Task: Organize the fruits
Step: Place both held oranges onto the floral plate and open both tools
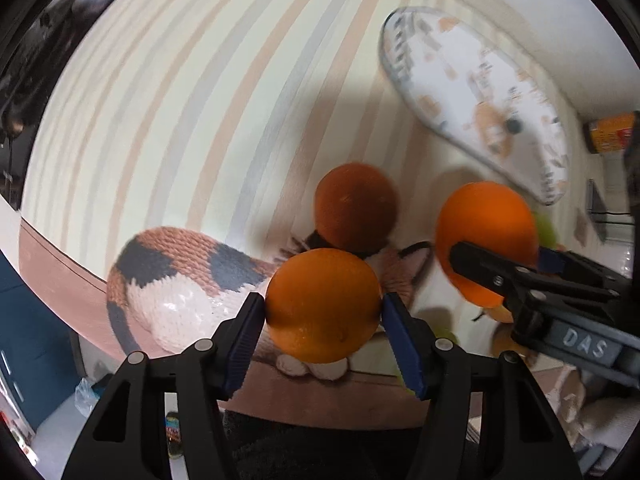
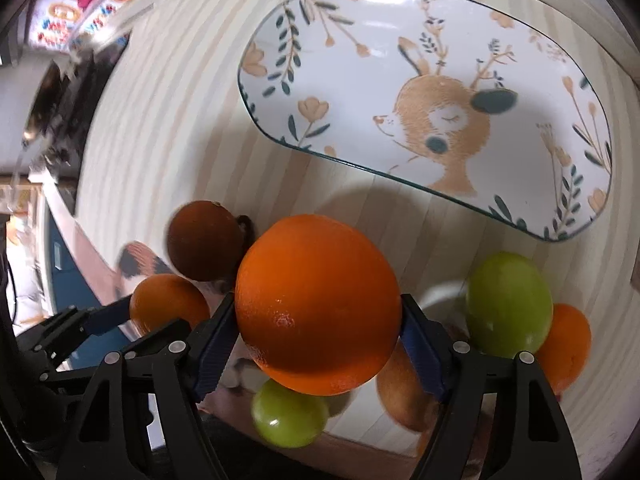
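A: Small orange point(image 1: 323, 305) clenched in left gripper point(image 1: 323, 312) jaws, lifted clear of table point(image 1: 160, 100).
B: Right gripper point(image 2: 318, 320)?
A: Jaws grasping big orange point(image 2: 318, 305), also clear of the table. Plate point(image 2: 400, 32) lies ahead and right of it, nearer the right hand.
B: Judgement: right delivers first.

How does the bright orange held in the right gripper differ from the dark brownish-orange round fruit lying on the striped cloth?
The bright orange is gripped between the right gripper's pads, off the cloth; the dark brownish-orange round fruit lies loose on the striped cloth, with nothing gripping it. The held orange is vivid and glossy; the loose fruit is dull and much darker. Both are round.
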A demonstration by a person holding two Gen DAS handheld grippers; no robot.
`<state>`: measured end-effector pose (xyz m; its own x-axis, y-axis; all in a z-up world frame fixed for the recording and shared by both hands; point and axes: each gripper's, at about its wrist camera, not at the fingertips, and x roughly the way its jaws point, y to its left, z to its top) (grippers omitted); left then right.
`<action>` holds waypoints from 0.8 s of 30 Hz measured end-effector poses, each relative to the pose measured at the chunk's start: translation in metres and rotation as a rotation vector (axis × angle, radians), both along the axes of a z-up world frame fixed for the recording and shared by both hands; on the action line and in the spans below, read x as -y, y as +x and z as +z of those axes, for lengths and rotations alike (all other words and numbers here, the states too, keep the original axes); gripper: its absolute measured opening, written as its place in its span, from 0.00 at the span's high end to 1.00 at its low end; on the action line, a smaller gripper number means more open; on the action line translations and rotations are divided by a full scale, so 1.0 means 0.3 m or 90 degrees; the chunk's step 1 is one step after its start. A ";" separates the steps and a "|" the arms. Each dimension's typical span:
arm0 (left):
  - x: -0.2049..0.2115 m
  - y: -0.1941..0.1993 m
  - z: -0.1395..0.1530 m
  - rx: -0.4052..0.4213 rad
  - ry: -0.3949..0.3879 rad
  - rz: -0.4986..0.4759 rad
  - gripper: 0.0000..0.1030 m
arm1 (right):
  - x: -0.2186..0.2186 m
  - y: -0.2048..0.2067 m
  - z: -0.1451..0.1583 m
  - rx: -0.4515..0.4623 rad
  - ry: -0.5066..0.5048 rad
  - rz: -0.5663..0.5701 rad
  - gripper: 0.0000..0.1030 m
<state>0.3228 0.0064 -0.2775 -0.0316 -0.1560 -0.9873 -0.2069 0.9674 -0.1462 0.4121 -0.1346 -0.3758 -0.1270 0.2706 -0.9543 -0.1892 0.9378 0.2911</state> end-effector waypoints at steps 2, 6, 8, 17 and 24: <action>-0.014 0.007 0.084 0.023 -0.007 -0.006 0.44 | 0.029 0.002 0.046 0.006 0.030 -0.025 0.23; -0.012 0.075 0.221 0.079 -0.026 -0.012 0.44 | 0.121 0.019 0.163 0.043 0.083 -0.102 0.23; -0.003 0.134 0.253 0.096 -0.040 -0.019 0.44 | 0.167 0.040 0.209 0.067 0.088 -0.129 0.23; 0.186 0.544 0.105 0.065 -0.052 -0.084 0.51 | 0.332 0.278 0.194 0.129 0.007 -0.233 0.23; 0.321 0.753 -0.042 0.011 -0.064 -0.126 0.53 | 0.357 0.394 0.093 0.116 -0.033 -0.257 0.23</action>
<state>0.5486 -0.0899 -0.2902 -0.0553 -0.2458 -0.9677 -0.0110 0.9693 -0.2456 0.5304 -0.2418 -0.3480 0.1504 0.2154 -0.9649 0.1509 0.9595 0.2377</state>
